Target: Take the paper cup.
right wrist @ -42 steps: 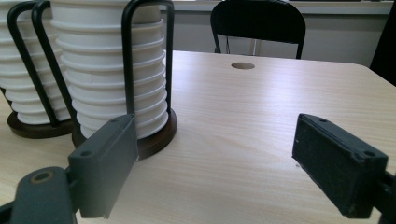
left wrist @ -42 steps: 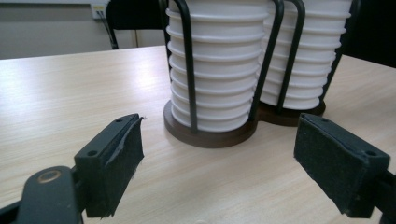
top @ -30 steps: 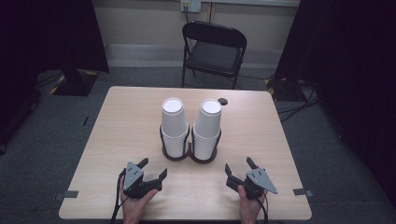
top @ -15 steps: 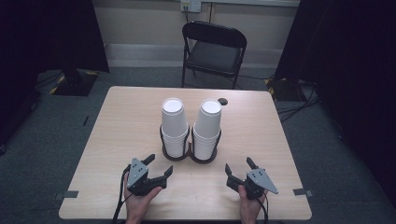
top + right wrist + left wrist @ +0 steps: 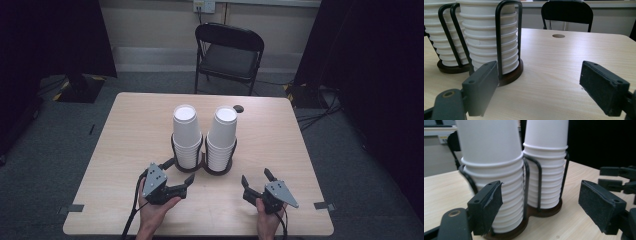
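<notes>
1. High view: your left gripper (image 5: 176,176) sits just in front of the left cup stack (image 5: 187,134), its jaws spread wide and aimed at the base of the wire cup holder (image 5: 202,165).
2. The two white stacks stand upright side by side in that holder near the middle of the tabletop (image 5: 130,135); the right cup stack (image 5: 222,137) is just beside the left one.
3. Left gripper view: the left stack rises right behind your left-hand jaw, and the right stack shows in the gap between the jaws. Neither pad touches a cup or the wire.
4. Your right gripper (image 5: 257,181) rests lower right of the holder, clearly apart from it, jaws open and holding nothing.
5. Right gripper view: the nearer stack (image 5: 490,37) stands beyond the left-hand jaw; bare tabletop lies between the jaws.
</notes>
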Tool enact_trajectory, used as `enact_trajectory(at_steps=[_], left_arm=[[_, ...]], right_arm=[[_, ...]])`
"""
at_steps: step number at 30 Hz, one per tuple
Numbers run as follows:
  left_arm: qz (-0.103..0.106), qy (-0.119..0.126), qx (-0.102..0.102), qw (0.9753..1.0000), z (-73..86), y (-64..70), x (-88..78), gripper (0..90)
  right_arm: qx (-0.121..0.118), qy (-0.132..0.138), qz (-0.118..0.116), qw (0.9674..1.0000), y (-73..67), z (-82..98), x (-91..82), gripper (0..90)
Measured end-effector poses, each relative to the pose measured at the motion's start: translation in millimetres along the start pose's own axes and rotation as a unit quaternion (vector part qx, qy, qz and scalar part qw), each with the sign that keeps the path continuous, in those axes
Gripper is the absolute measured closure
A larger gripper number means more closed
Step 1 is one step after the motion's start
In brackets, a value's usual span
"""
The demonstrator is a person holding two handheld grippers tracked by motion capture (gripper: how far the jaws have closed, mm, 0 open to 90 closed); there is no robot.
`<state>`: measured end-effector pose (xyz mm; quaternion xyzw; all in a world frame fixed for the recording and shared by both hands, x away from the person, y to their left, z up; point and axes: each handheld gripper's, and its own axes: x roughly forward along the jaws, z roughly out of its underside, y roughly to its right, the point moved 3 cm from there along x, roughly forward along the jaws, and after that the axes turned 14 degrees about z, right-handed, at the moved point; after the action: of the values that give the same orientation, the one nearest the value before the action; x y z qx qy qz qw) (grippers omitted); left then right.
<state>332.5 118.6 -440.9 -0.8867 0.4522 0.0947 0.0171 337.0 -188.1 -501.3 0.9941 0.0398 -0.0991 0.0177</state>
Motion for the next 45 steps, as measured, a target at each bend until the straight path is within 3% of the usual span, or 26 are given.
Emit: enact_trajectory(at_steps=[12, 26, 32, 45], left_arm=[[0.033, 0.001, 0.001, 0.9995, -20.3, -0.3, 13.2, 18.8], [0.029, 0.004, 0.017, 0.9994, -40.6, 7.1, 27.2, 19.1], [0.038, 0.0, 0.02, 0.9991, -47.7, 10.8, 31.8, 19.1], [0.045, 0.007, 0.028, 0.9985, -71.4, 13.3, 47.7, 20.0]], right_arm=[[-0.002, 0.002, 0.001, 1.0, 0.0, 0.0, -0.4, 15.2], [0.001, 0.0, 0.001, 1.0, 0.3, 0.0, -0.4, 15.3], [-0.007, 0.0, 0.001, 1.0, -1.0, 0.0, -0.1, 15.1], [0.001, 0.006, 0.001, 1.0, 0.7, 0.1, -1.1, 15.2]])
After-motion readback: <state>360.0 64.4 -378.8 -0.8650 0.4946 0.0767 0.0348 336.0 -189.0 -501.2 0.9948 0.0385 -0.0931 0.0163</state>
